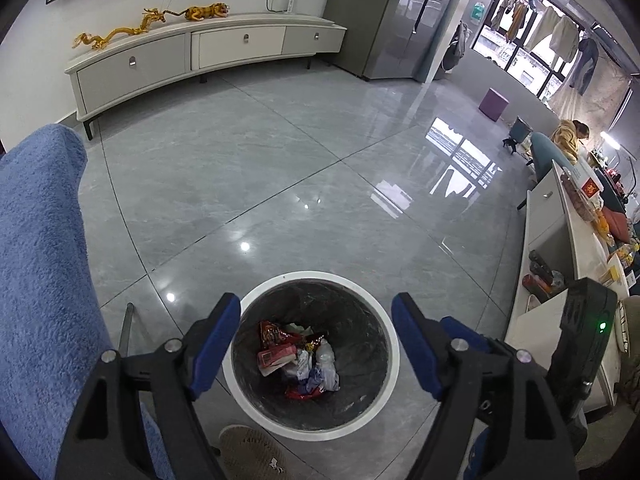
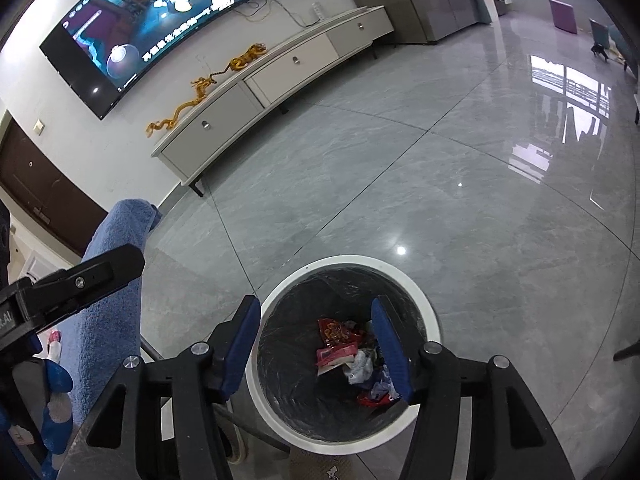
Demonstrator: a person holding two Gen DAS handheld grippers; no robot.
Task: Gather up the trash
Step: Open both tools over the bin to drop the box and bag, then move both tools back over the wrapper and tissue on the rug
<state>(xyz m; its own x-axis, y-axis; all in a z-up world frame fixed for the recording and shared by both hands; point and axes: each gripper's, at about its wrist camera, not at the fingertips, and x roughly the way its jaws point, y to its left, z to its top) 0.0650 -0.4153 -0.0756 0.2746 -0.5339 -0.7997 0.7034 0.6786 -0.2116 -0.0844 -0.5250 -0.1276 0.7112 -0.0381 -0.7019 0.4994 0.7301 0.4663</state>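
A round white-rimmed trash bin [image 1: 312, 277] with a dark liner stands on the grey tiled floor, just below both grippers. At its bottom lie red snack wrappers [image 1: 276, 336] and crumpled white pieces [image 1: 326, 364]. My left gripper [image 1: 314, 308] hangs over the bin's mouth, open, with nothing between its blue pads. The right wrist view shows the same bin [image 2: 352, 261] and wrappers [image 2: 336, 334]; my right gripper [image 2: 316, 308] is also open and empty above it. The left gripper's black body [image 2: 72, 280] shows at the left edge of the right wrist view.
A blue towel-covered seat [image 1: 40, 260] rises at the left. A slipper [image 1: 252, 456] lies by the bin's near side. A low white table [image 1: 552, 240] with clutter runs along the right. A TV cabinet [image 1: 200, 52] lines the far wall, and a person [image 1: 568, 140] sits far right.
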